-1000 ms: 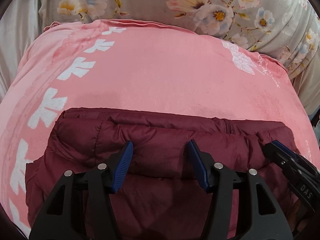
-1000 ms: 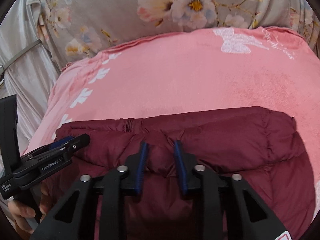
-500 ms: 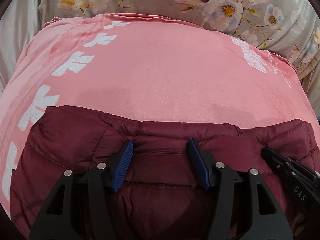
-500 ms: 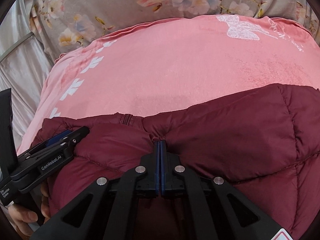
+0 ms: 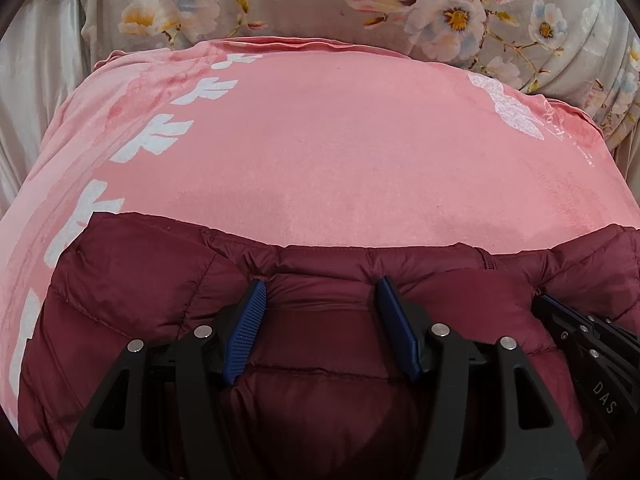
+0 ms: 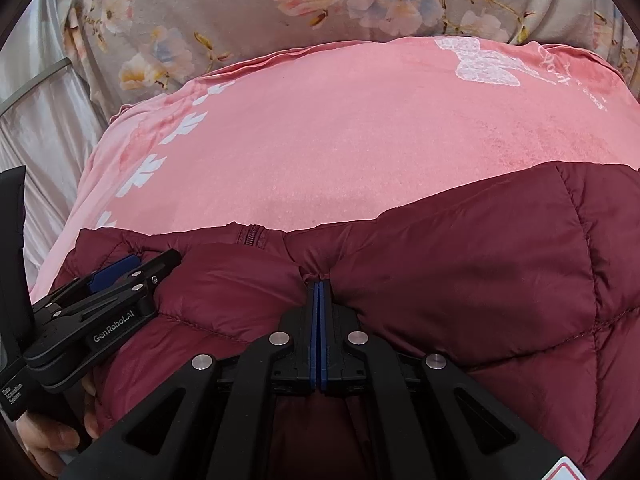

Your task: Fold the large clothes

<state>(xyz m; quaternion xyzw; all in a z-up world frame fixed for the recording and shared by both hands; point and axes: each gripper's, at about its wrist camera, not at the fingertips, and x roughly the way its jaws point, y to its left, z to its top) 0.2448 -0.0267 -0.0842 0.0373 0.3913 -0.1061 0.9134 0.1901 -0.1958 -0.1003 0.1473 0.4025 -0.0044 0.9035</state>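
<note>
left gripper (image 6: pixel 132 268) marked "GenRobot.AI", right gripper (image 5: pixel 548 304) "DAS", maroon jkt (image 6: pixel 460 260)

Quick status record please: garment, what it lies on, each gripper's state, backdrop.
garment: maroon puffer jacket, zipper at its far edge
surface: pink blanket with white prints
left gripper: open, pads either side of a jacket ridge, not pinching
right gripper: shut on a pinch of jacket fabric
backdrop: floral fabric

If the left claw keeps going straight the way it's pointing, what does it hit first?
Most likely the maroon puffer jacket: the left claw stands open with the jacket's padded edge bulging between its pads, the pink blanket beyond. Exact depth is unclear.
</note>
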